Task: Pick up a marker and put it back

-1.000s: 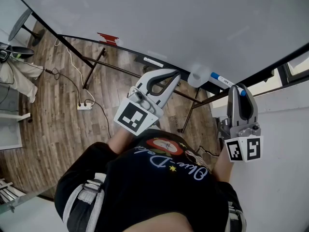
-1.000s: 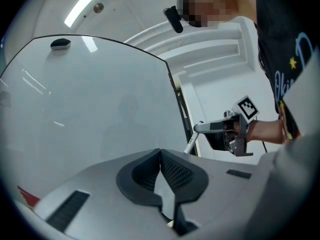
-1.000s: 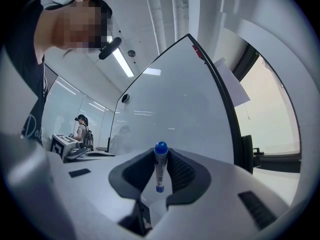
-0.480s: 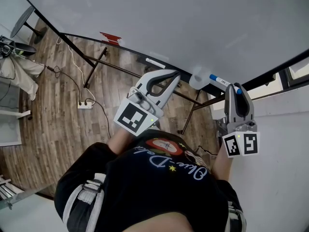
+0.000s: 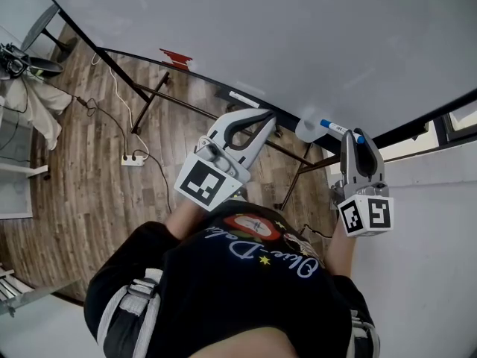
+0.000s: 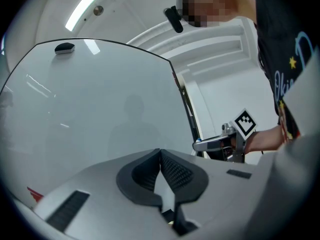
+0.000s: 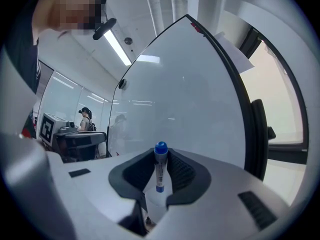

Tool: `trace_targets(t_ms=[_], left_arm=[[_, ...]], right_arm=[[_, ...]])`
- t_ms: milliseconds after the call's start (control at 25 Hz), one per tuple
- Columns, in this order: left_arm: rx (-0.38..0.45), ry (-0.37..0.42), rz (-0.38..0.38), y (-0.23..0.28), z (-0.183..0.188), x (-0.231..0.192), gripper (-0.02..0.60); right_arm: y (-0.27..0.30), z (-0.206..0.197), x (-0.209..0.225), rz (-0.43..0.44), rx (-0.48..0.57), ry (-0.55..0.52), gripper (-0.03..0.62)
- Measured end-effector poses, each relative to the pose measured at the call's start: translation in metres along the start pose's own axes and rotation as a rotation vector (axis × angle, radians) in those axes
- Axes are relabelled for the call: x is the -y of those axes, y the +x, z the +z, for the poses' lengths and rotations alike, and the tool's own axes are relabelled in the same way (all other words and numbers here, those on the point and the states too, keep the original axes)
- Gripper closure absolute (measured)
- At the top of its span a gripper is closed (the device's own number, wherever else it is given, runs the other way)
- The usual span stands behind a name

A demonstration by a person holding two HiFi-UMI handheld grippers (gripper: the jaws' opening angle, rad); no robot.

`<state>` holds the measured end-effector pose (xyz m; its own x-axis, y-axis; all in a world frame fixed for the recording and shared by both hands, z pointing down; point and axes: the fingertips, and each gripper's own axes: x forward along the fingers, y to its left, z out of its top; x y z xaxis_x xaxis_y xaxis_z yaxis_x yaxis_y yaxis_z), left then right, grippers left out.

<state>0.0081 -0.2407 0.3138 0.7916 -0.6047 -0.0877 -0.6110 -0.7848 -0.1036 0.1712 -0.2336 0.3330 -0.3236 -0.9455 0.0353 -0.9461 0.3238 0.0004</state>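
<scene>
Right gripper [image 5: 356,139], pointing level, has edged lower, clamping the marker [image 5: 335,129].

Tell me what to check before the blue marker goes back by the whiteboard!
1. Grip on the marker: ok. The right gripper has its pads pressed on both sides of it.
2. Left gripper out of the way: ok. It is shut, empty and apart from the right one.
3. Marker lined up with the white holder at the whiteboard's lower edge: cannot tell. The head view shows the marker close beside the holder.
4. Holder free inside: cannot tell.
5. Marker touching the whiteboard: cannot tell.
</scene>
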Motion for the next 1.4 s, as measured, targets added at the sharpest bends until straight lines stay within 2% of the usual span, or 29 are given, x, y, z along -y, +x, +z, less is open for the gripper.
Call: trace_targets(t_ms=[1400], left_arm=[[-0.019, 0.017, 0.071, -0.008, -0.001, -0.016, 0.578]], right_arm=[[0.033, -0.072, 0.005, 0.024, -0.165, 0.009, 0.519]])
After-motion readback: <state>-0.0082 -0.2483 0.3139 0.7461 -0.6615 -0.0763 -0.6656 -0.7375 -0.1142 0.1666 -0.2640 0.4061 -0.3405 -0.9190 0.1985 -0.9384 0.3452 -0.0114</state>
